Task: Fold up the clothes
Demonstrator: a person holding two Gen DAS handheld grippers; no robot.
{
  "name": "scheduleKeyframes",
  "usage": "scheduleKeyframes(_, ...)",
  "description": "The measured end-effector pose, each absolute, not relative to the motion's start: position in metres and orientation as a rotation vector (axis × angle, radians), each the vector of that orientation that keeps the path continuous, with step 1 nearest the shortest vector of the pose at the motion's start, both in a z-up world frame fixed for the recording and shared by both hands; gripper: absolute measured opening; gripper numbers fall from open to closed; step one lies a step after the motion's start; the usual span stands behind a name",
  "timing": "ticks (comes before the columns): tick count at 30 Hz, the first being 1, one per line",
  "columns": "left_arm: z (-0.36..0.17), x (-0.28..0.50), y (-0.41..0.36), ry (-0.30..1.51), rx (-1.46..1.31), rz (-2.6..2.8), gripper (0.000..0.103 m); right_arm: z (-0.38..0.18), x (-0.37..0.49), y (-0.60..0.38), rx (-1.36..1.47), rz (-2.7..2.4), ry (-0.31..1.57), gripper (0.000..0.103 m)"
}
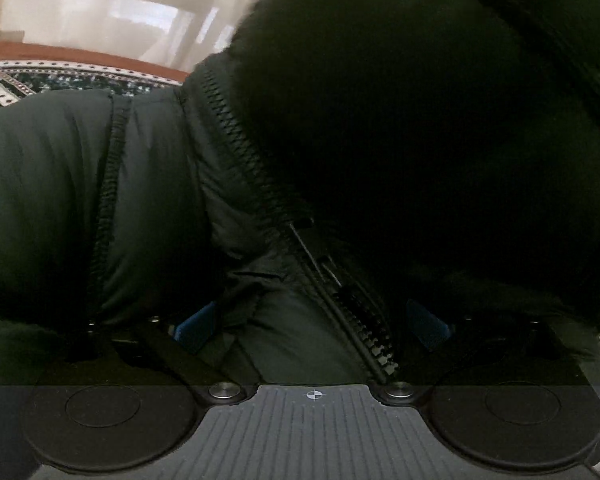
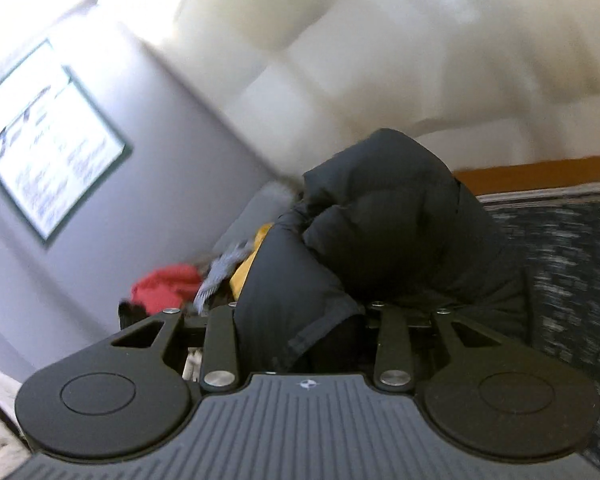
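A black puffer jacket fills the left wrist view, its open zipper running diagonally down toward the camera. My left gripper stands open, pushed into the jacket. Its blue pads are set wide apart, with a fold of fabric and the zipper edge lying between them. In the right wrist view the same jacket bunches up over my right gripper. That gripper is shut on the fabric, which hides its fingertips.
A dark patterned rug lies under the jacket, bordered by a wooden floor strip. Behind the jacket lie a red garment, a yellow one and a grey-blue cloth. A framed picture hangs on the grey wall.
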State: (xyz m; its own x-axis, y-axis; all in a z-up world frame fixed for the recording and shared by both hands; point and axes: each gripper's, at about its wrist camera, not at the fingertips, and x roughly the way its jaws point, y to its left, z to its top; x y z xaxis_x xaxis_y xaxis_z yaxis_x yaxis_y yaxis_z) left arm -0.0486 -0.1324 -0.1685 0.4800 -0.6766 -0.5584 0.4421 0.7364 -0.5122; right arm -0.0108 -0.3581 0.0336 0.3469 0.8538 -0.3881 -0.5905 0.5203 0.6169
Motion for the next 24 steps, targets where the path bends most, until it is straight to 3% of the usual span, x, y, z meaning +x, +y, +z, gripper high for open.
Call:
scheduleKeyframes(7,-0.155,-0.057,-0.088,0.852,-0.312,-0.701,0.086,0.005,0.001,-0.261,0.217,1.036,0.794,0.037)
scheduleKeyframes(15,-0.119,-0.105,0.010,0.827,-0.337,-0.496,0.092,-0.020,0.009,-0.212,0.122,1.020,0.768,0.039)
scheduleKeyframes(24,-0.036,-0.081,0.073,0.663,-0.290,-0.378,0.094,-0.072,-0.017,-0.139,-0.231,0.973,0.572,0.057)
